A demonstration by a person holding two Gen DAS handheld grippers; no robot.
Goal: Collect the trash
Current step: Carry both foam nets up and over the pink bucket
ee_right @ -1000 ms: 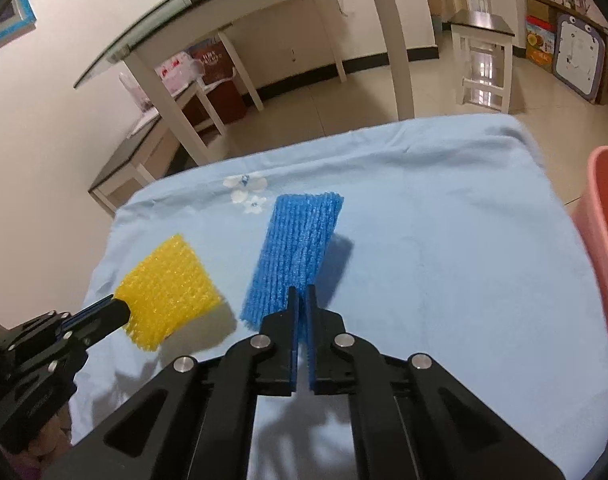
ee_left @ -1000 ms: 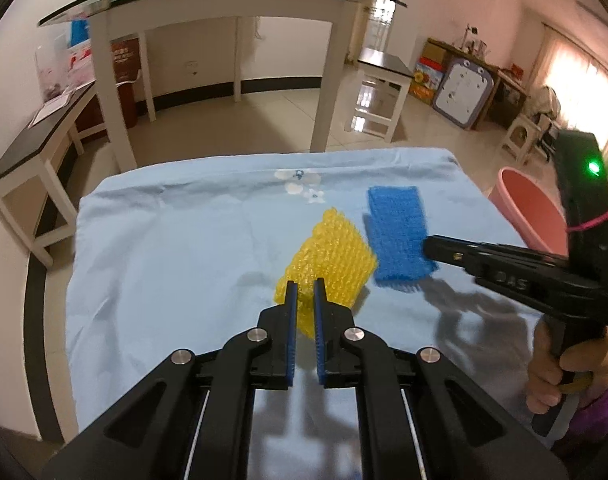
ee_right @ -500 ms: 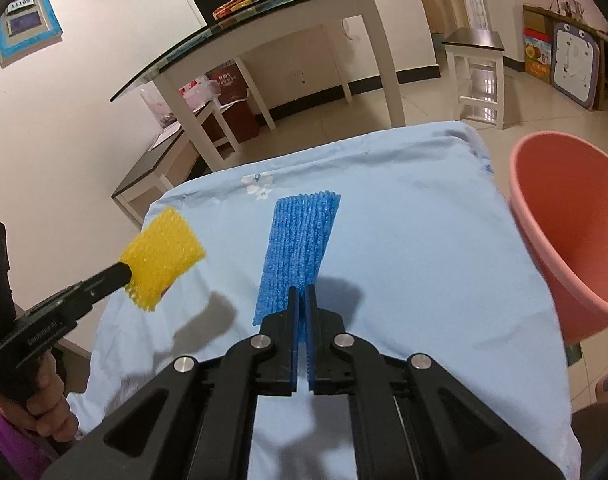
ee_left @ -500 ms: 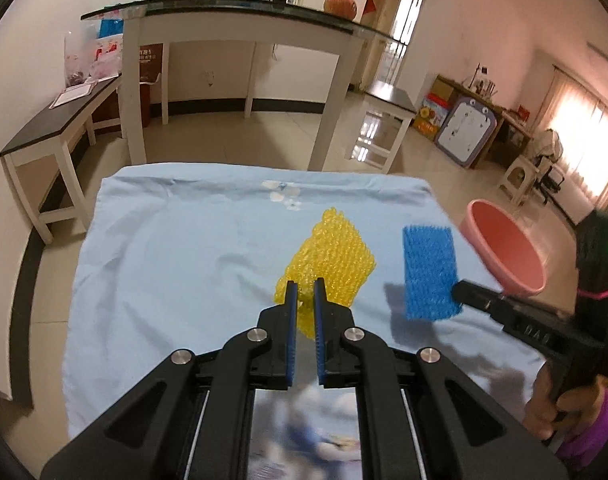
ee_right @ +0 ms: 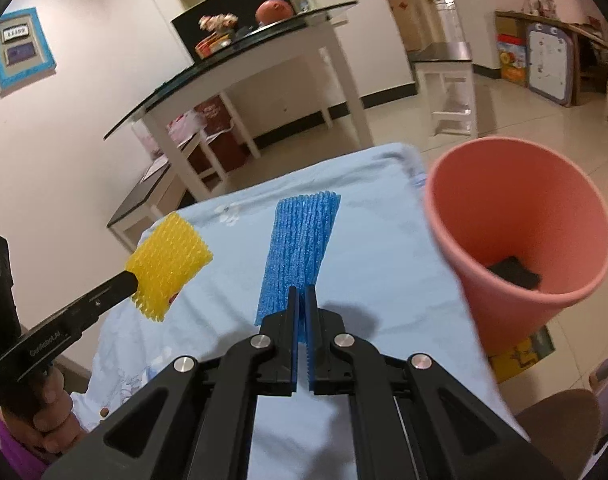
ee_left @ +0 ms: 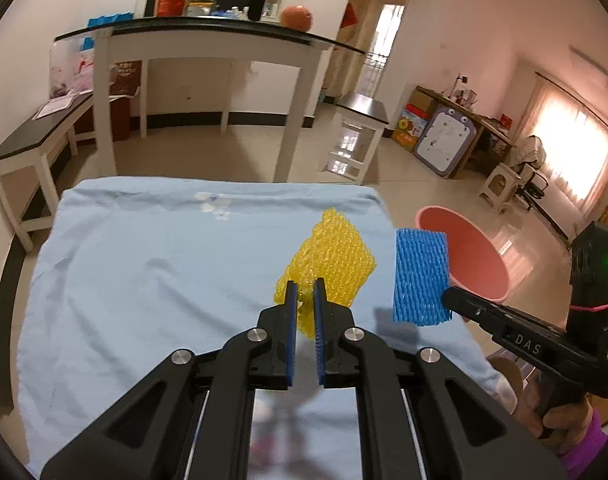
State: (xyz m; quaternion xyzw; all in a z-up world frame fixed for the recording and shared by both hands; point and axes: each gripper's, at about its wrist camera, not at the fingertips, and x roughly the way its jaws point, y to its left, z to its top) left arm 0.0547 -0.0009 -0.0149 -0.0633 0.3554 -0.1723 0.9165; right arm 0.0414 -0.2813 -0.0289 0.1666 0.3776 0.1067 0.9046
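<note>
With each gripper's fingers clamped only on a corner, the blue foam net (ee_right: 299, 248) or yellow foam net (ee_left: 328, 260) could slip free short of the pink bin (ee_right: 520, 220) at two o'clock.

right claw (ee_left: 450, 298) arm: "DAS" | left claw (ee_right: 133, 280) arm: "GenRobot.AI"

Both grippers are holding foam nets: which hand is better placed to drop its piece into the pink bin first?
Right. The right gripper, shut on the blue foam net, sits beside the pink bin. The left gripper with the yellow foam net is farther off, over the cloth.
</note>
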